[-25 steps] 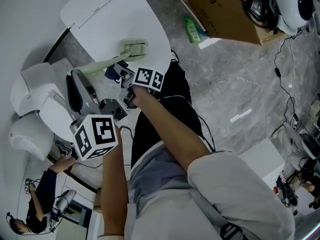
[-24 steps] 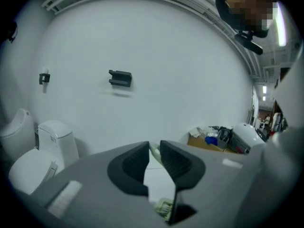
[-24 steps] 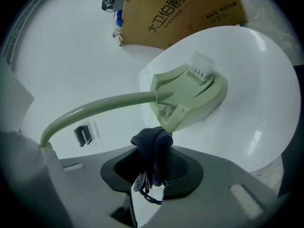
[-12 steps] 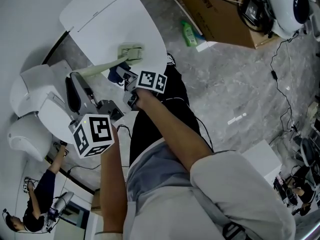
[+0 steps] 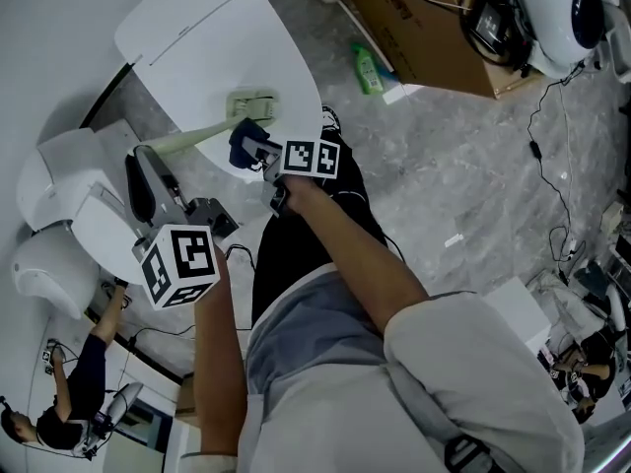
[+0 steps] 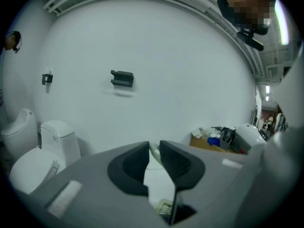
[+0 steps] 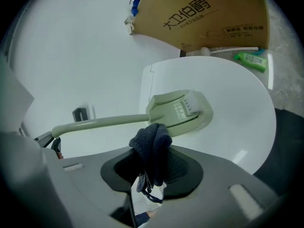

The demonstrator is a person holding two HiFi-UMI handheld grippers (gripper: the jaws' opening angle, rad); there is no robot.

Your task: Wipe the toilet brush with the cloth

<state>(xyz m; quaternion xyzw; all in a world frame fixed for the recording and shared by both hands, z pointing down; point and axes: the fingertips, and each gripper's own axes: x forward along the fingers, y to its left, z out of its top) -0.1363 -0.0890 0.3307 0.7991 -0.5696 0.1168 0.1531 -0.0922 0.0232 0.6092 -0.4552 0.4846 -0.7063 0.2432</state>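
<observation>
A pale green toilet brush (image 5: pixel 252 103) lies over the white table (image 5: pixel 212 37), its handle (image 5: pixel 192 136) running down-left. My left gripper (image 5: pixel 148 163) is shut on the handle's end, and a thin pale strip shows between its jaws (image 6: pixel 154 158). My right gripper (image 5: pixel 264 156) is shut on a dark blue cloth (image 5: pixel 246 138). In the right gripper view the bunched cloth (image 7: pixel 151 146) sticks up from the gripper (image 7: pixel 152 163), right below the brush head (image 7: pixel 183 109) where it joins the handle (image 7: pixel 99 123). Whether cloth and brush touch is unclear.
White toilets (image 5: pixel 59 190) stand at the left, by the wall. A cardboard box (image 5: pixel 434 28) and a green bottle (image 5: pixel 368 67) sit on the grey floor beyond the table. Cables and white equipment (image 5: pixel 567 3) lie at the right. Another person (image 5: pixel 69 382) is at the lower left.
My right gripper has carried the cloth along the handle toward the brush head. The left gripper keeps its hold and has barely shifted.
</observation>
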